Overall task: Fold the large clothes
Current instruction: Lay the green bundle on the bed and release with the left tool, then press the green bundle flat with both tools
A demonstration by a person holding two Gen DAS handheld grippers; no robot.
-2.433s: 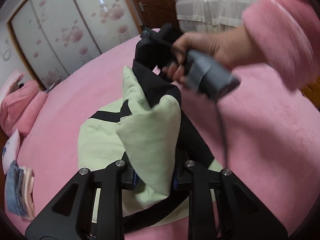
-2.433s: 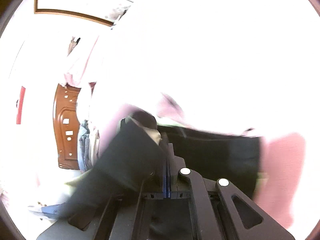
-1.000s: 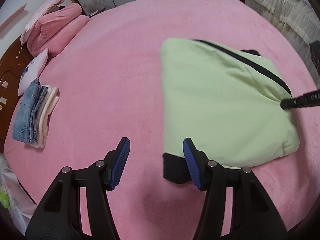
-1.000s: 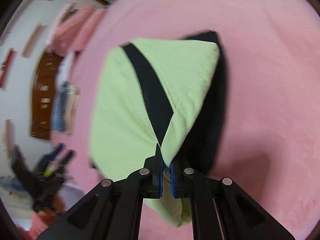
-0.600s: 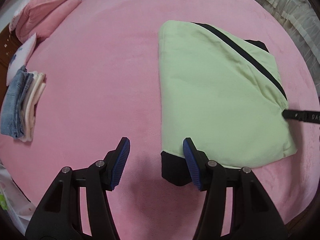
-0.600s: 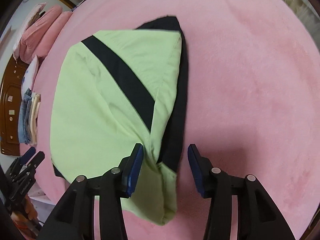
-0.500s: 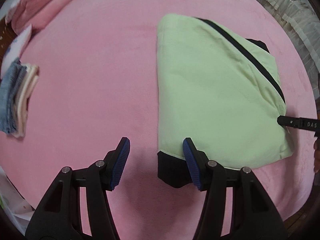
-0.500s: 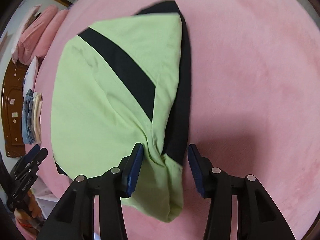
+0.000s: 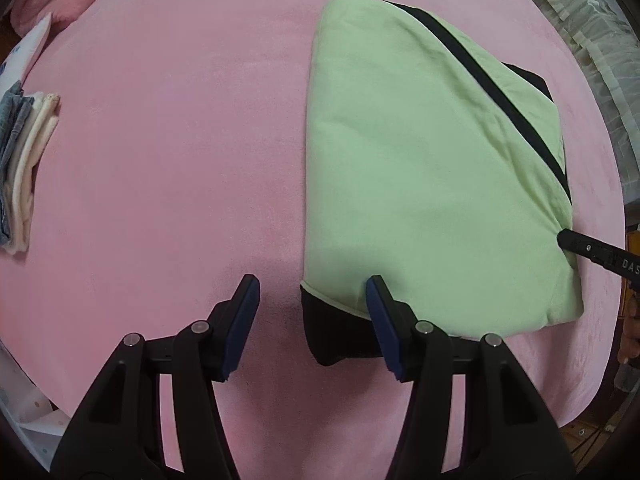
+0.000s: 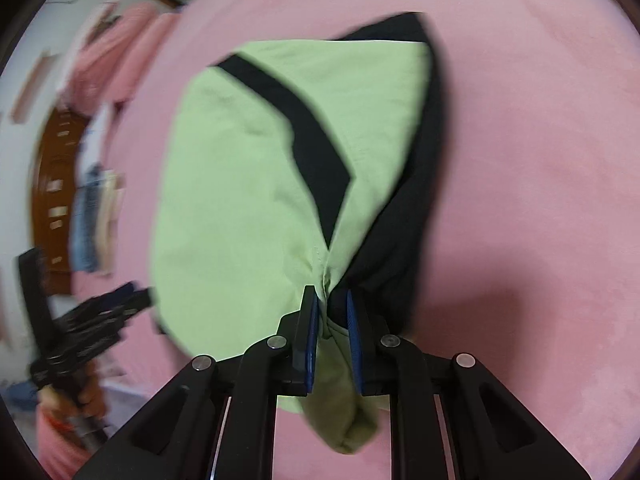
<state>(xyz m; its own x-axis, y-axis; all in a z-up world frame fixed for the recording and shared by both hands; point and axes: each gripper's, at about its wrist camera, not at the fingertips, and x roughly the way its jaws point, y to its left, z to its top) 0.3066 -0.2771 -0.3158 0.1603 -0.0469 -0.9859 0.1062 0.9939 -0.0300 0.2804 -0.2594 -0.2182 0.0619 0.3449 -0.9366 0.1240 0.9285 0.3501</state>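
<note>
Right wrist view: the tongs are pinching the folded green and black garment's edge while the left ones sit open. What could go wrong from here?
1. The right tongs pinch only a bunched edge of the garment; pulling could drag the top layer and undo the fold.
2. The black underlayer sticks out at the near corner between the open left tongs, so the fold may end up uneven.
3. The right wrist view is blurred, suggesting fast motion that could shift the bundle on the pink bedspread.
</note>
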